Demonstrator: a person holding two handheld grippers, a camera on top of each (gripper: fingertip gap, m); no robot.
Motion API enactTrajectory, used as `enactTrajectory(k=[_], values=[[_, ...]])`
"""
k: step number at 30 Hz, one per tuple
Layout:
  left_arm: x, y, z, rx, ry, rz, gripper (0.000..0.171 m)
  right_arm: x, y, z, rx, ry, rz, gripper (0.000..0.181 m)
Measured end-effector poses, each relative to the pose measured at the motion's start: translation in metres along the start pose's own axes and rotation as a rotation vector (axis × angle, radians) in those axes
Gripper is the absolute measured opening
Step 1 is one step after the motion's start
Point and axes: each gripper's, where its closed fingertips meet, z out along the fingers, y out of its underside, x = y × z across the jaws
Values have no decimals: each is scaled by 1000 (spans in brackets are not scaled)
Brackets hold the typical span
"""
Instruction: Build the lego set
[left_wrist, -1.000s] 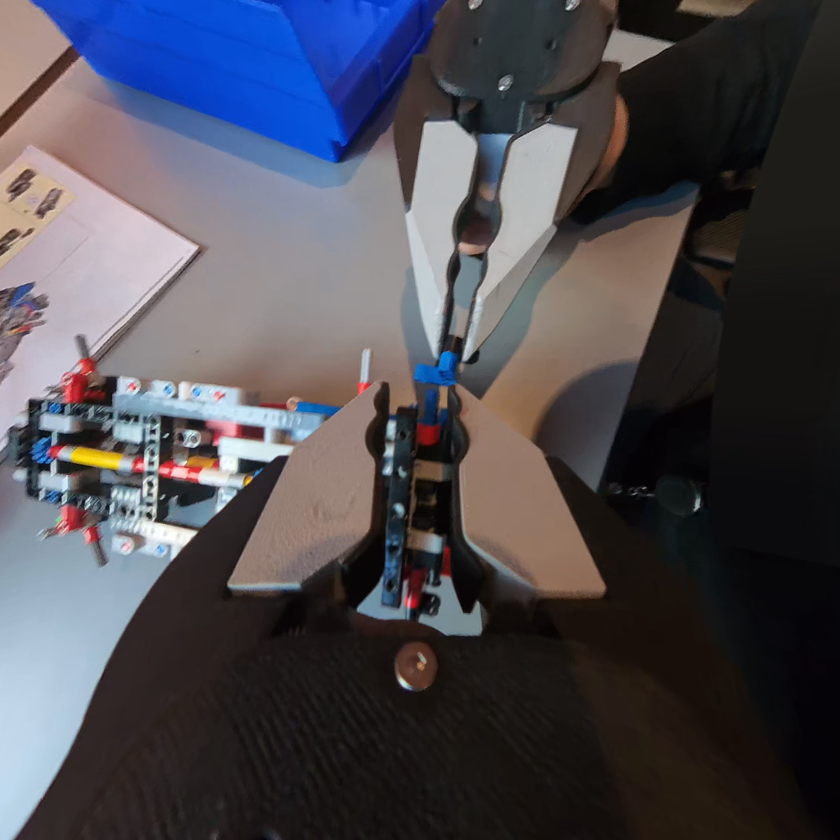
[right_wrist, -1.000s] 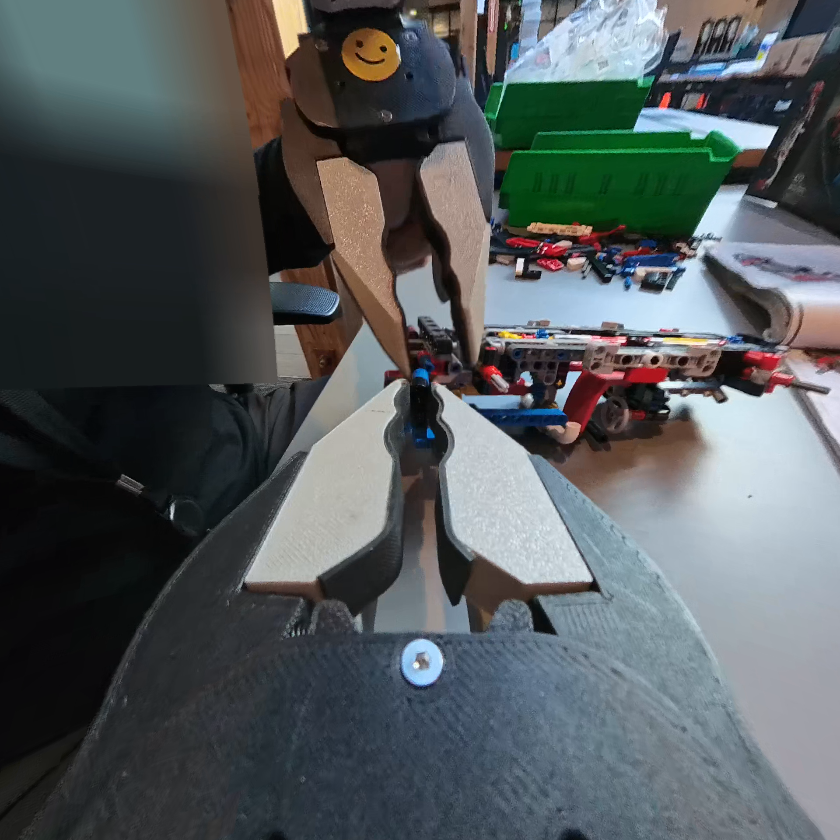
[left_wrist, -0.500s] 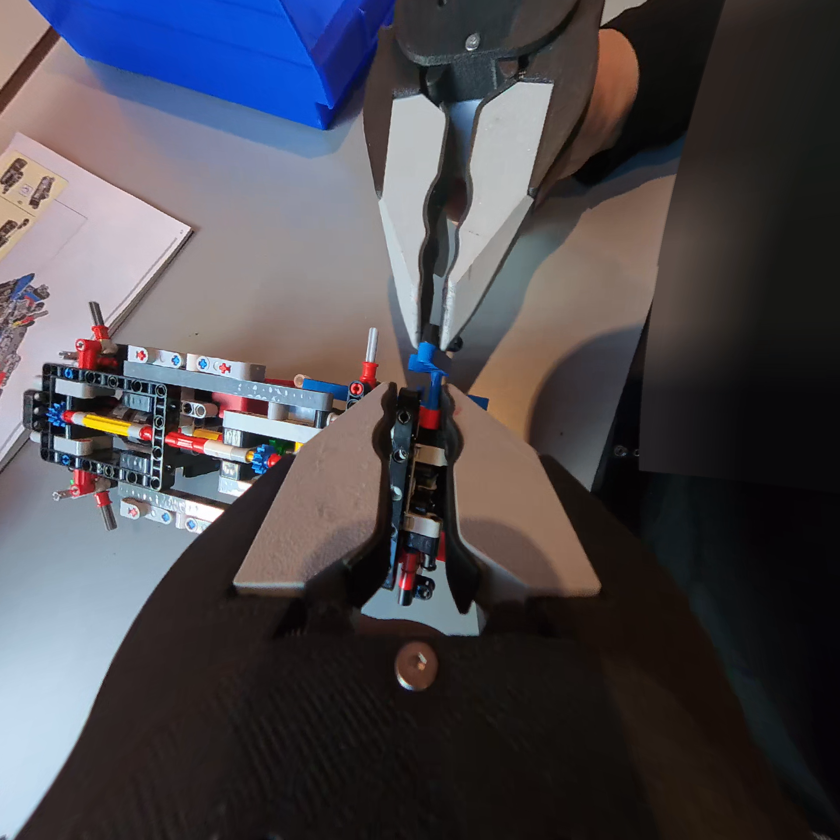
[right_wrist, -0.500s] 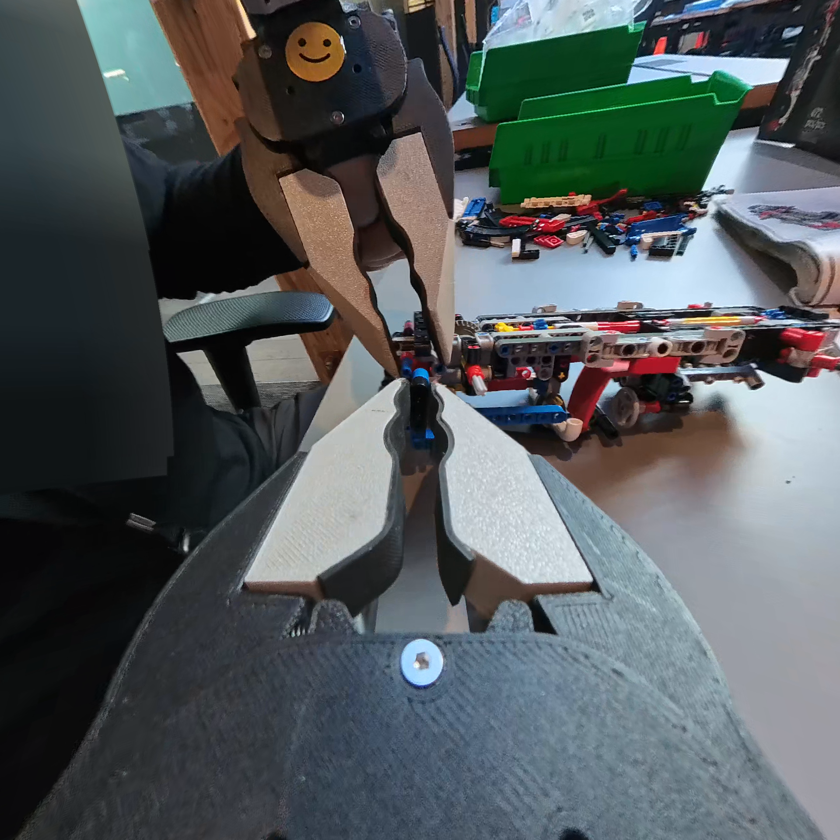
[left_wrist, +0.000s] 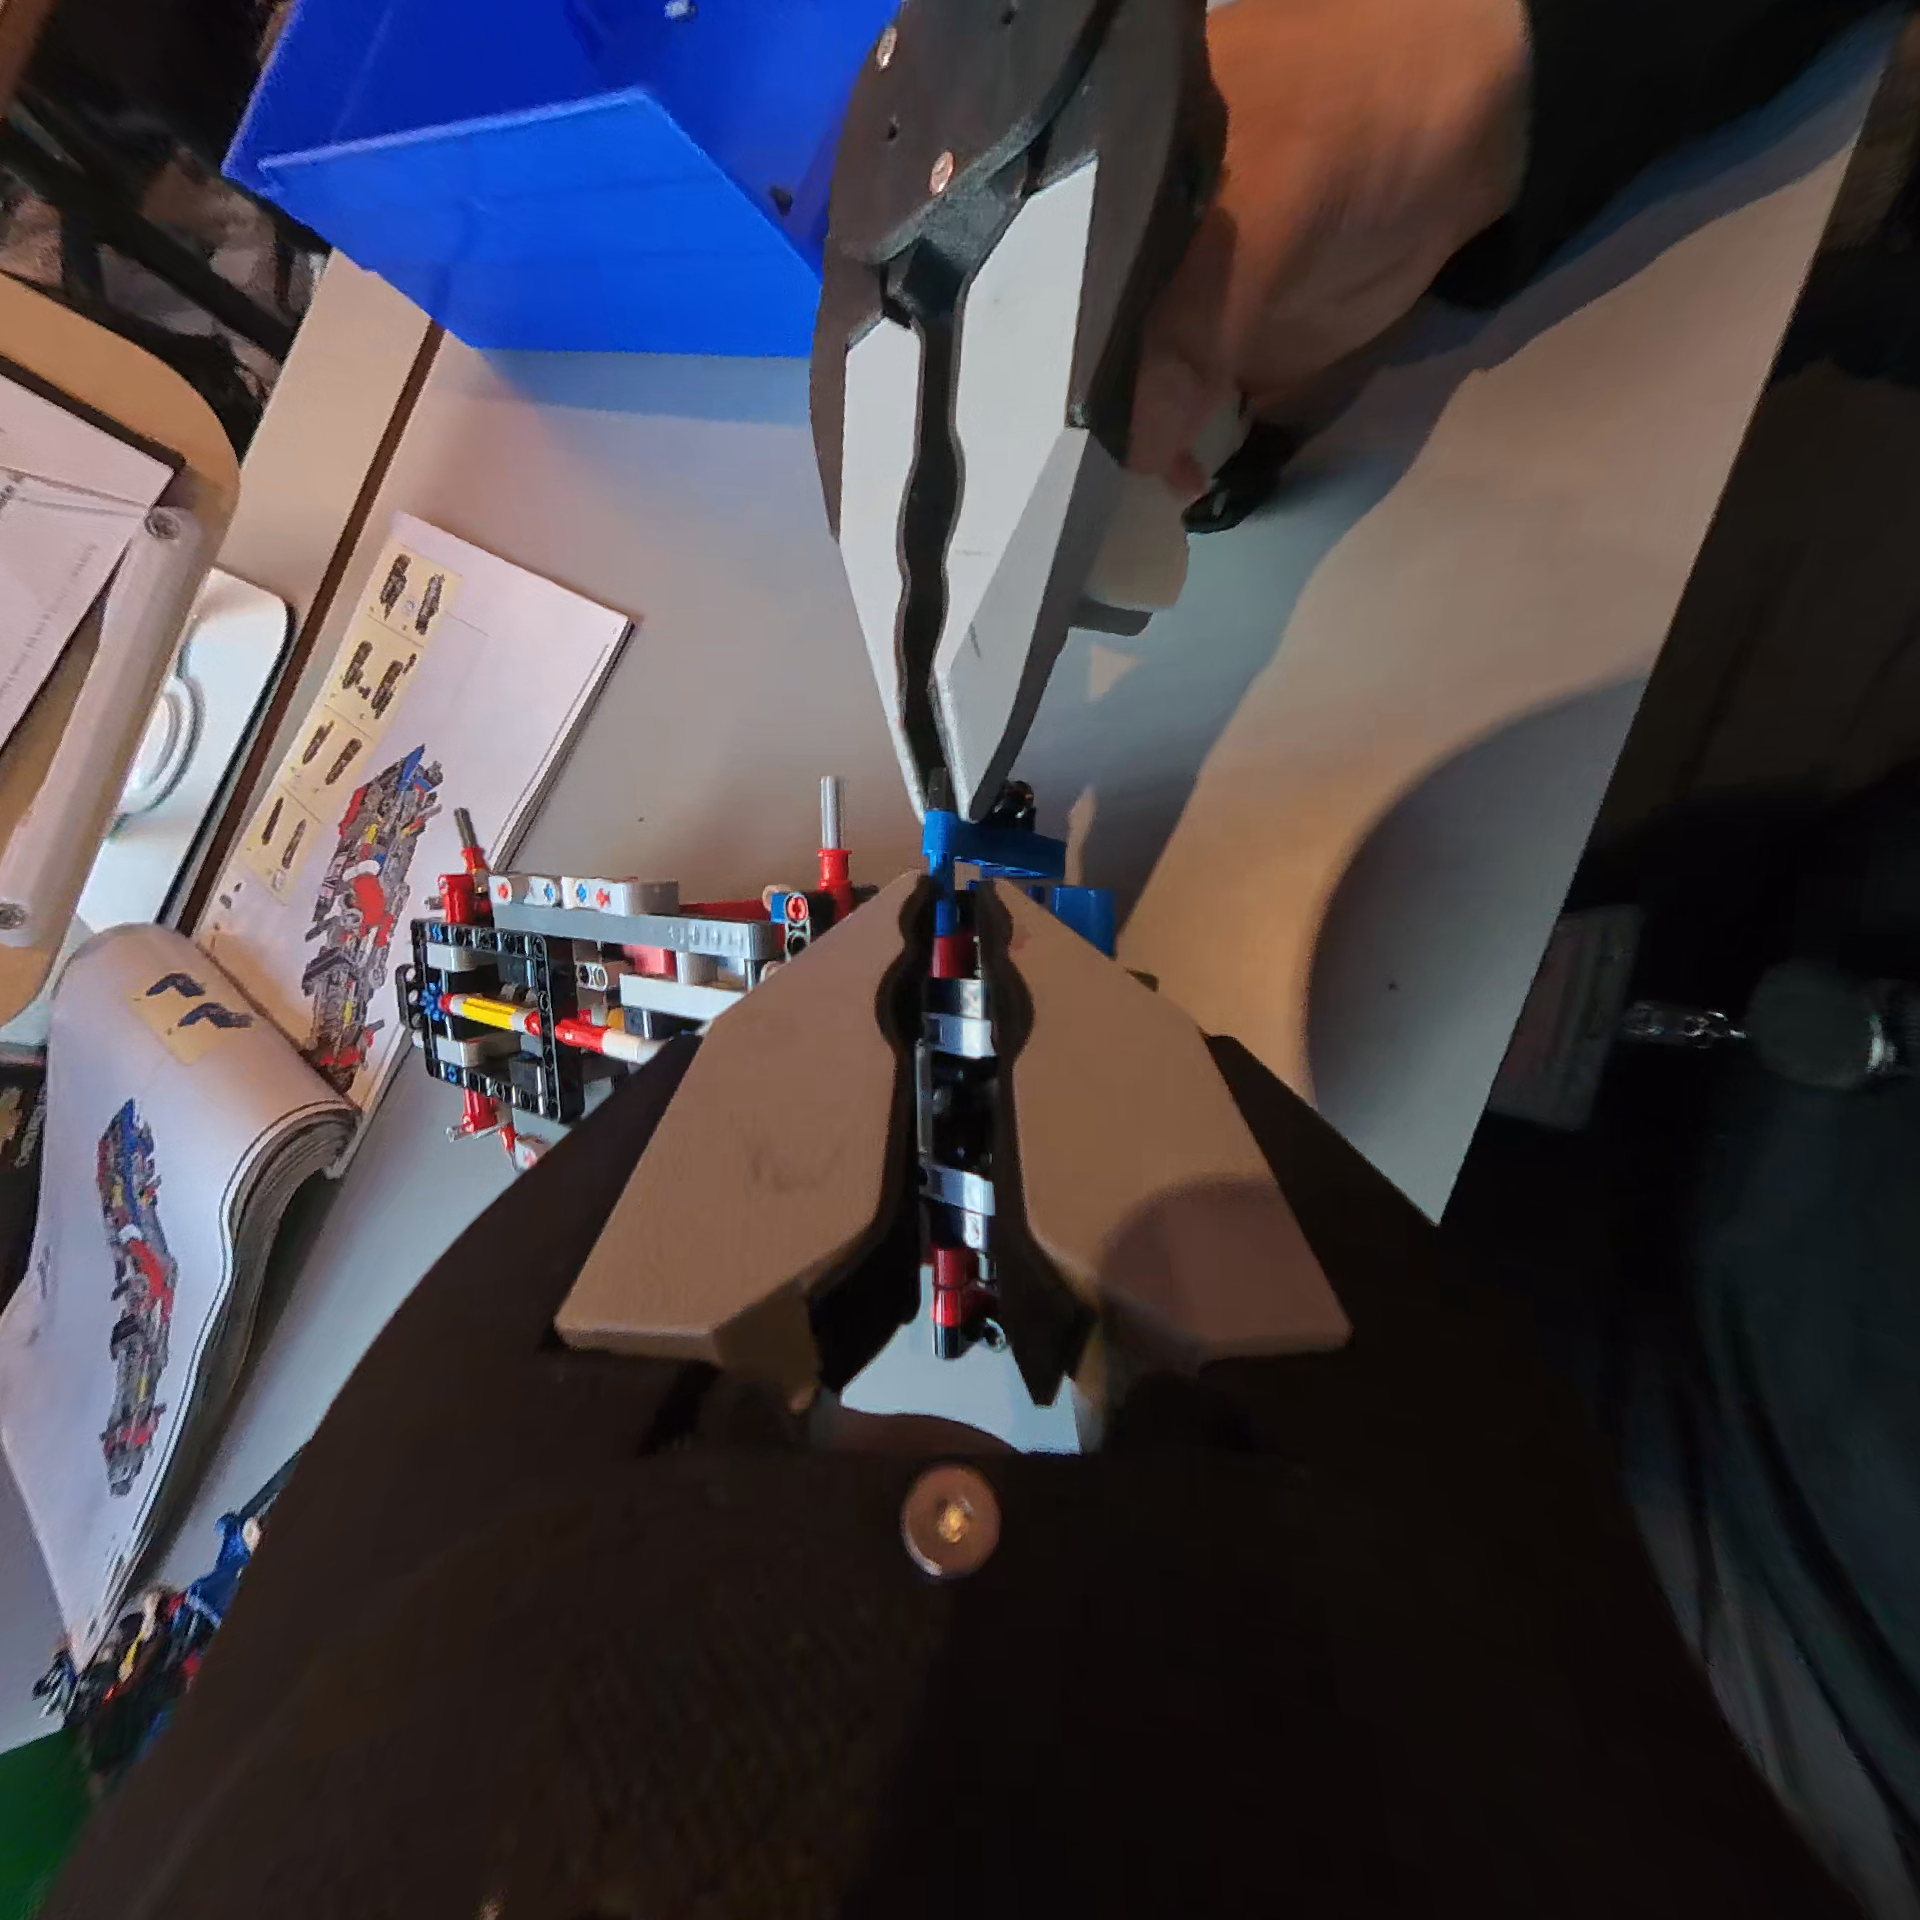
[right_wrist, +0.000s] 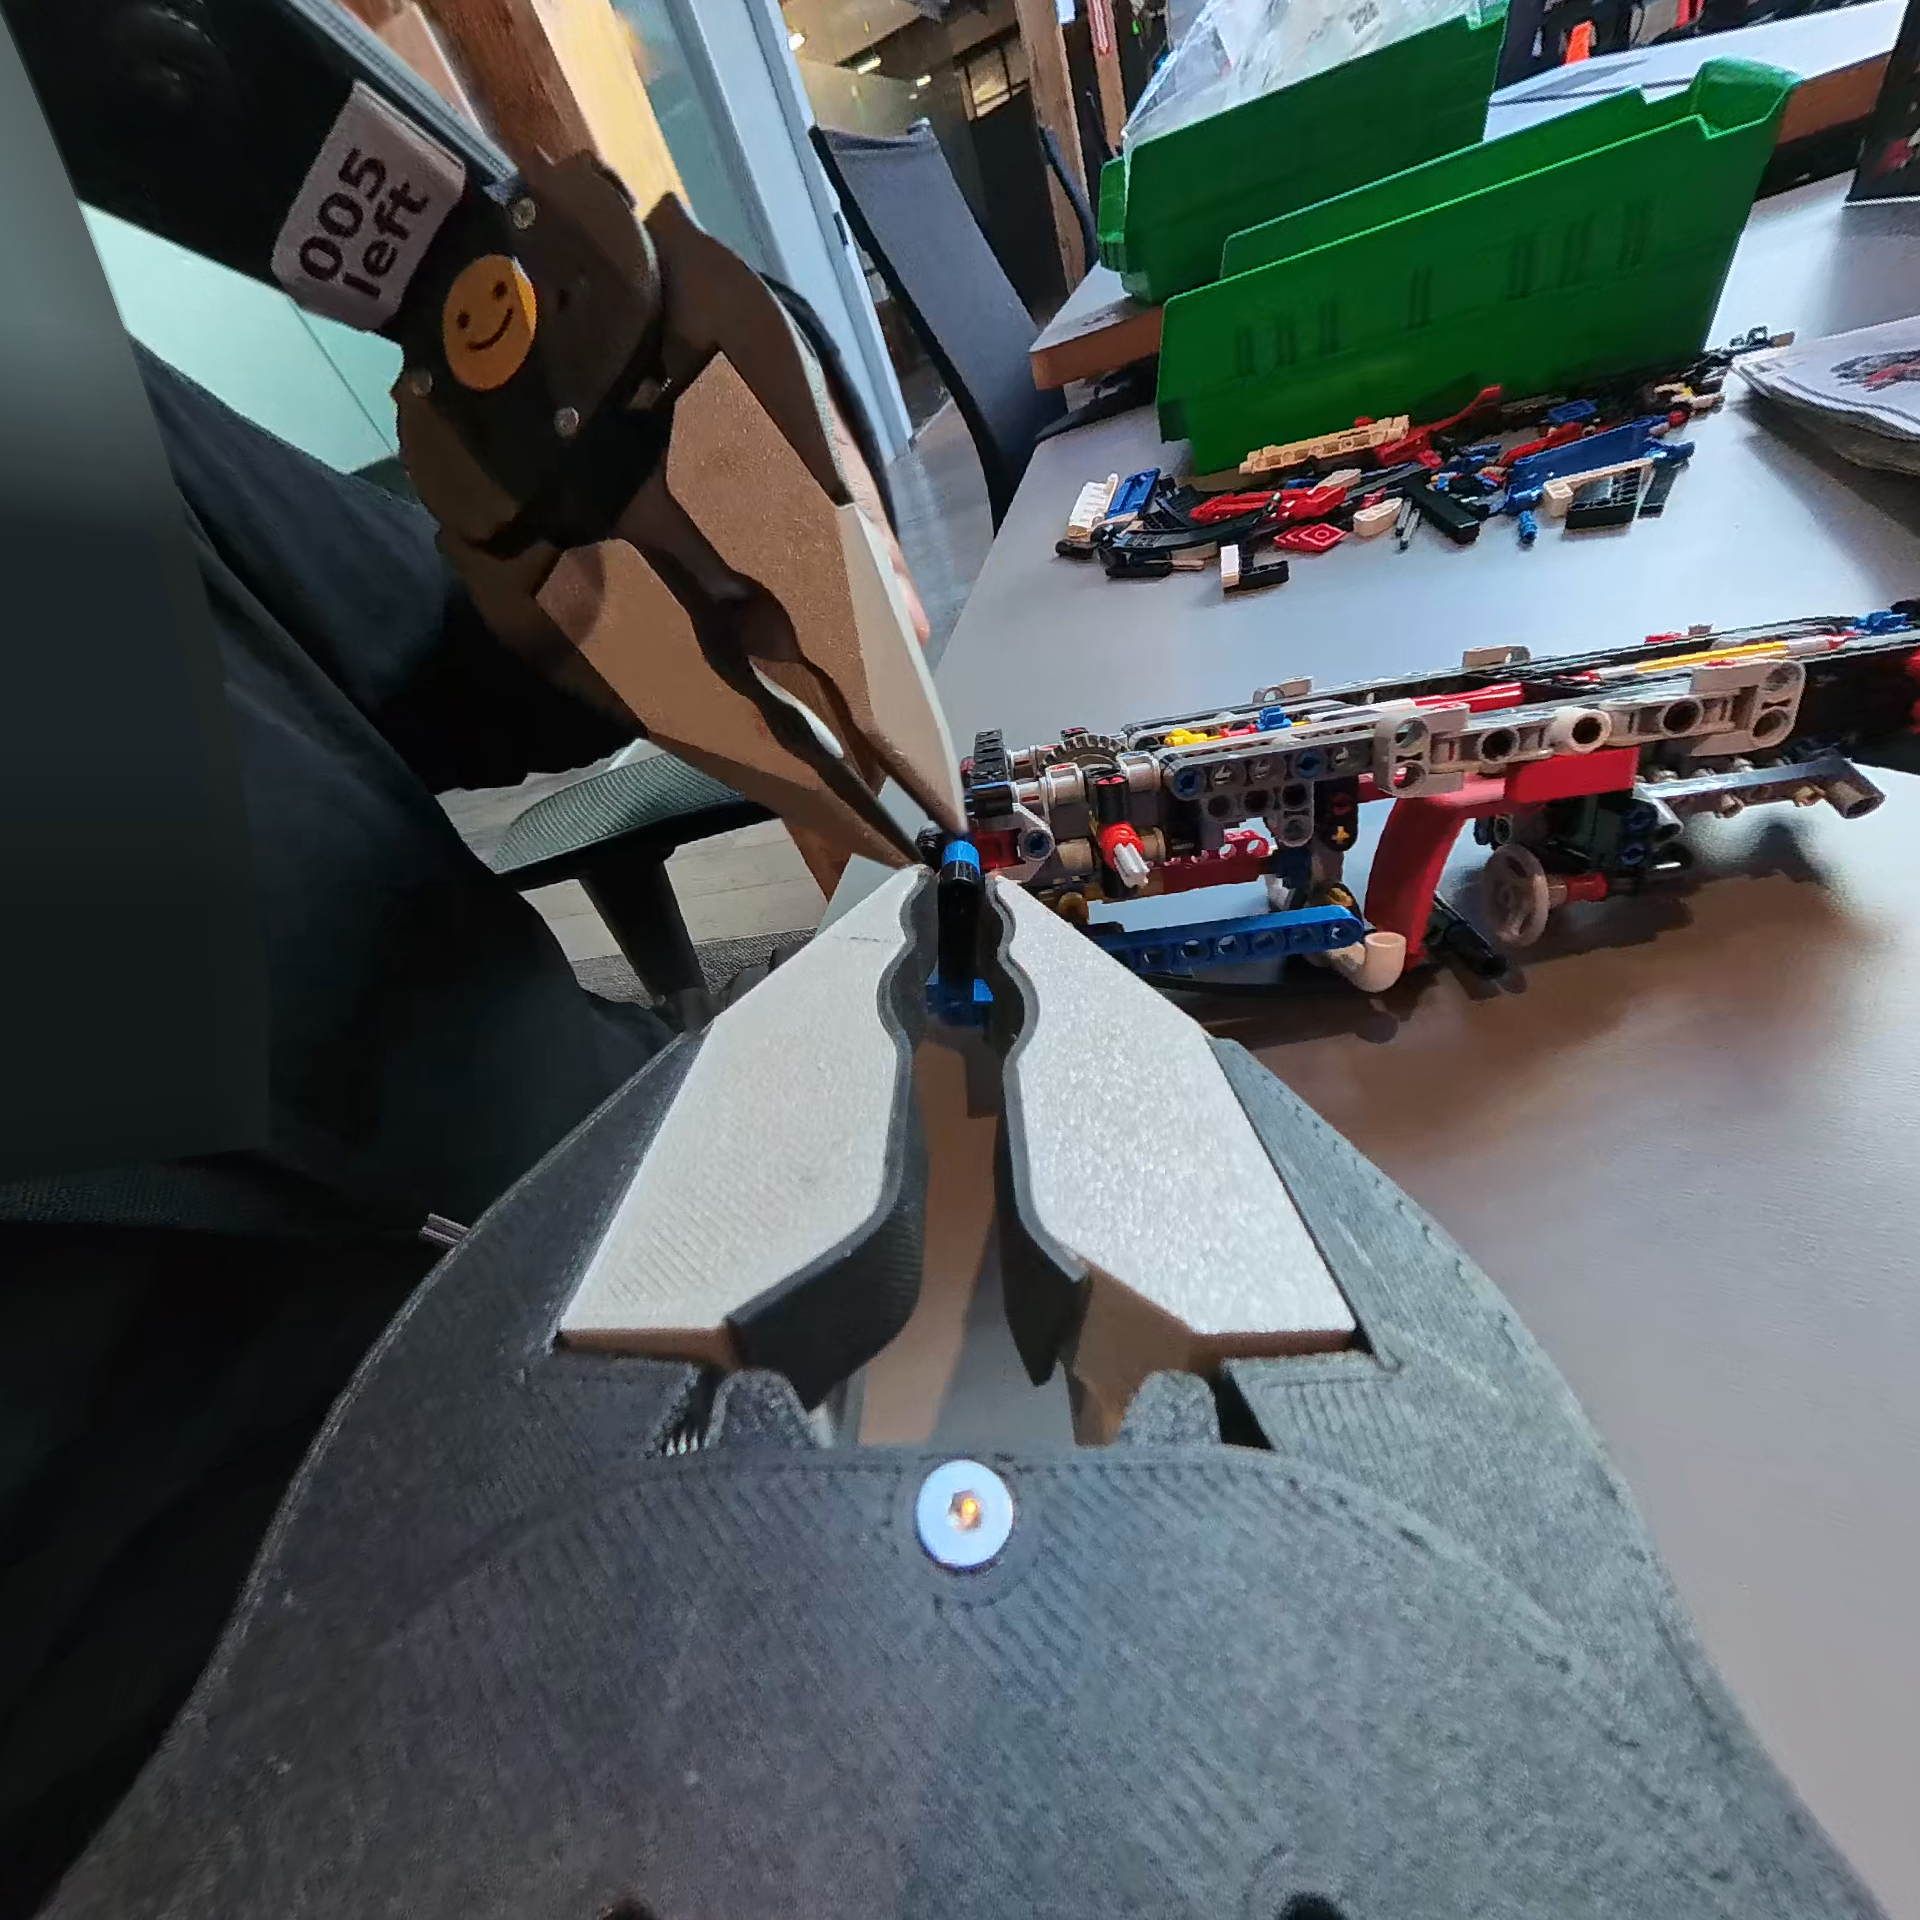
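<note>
Meanwhile, green plastic bins (right_wrist: 1455, 301) stood behind loose lego pieces (right_wrist: 1382, 509) on the grey table (right_wrist: 1558, 1143) | left claw (left_wrist: 951, 899) clenched on long black-red-grey lego chassis (left_wrist: 540, 997) | right claw (right_wrist: 958, 883) pinched small black-and-blue pin (right_wrist: 956, 925), tip to tip with the left.

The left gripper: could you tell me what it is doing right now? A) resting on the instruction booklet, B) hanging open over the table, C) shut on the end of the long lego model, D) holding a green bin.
C: the left gripper has its jaws closed on the end of the lego model, whose stacked red, grey and black parts sit between its fingers.
</note>
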Motion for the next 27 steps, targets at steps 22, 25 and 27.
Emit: enactTrajectory(k=[22, 25, 27], values=[[-2, 12, 12, -17, -45, 11, 0, 8, 8, 5, -88, 52, -91, 4], [-6, 14, 13, 2, -87, 30, 0, 12, 8, 7, -84, 63, -87, 3], [-6, 13, 12, 20, -83, 27, 0, 12, 8, 8, -88, 61, -86, 3]])
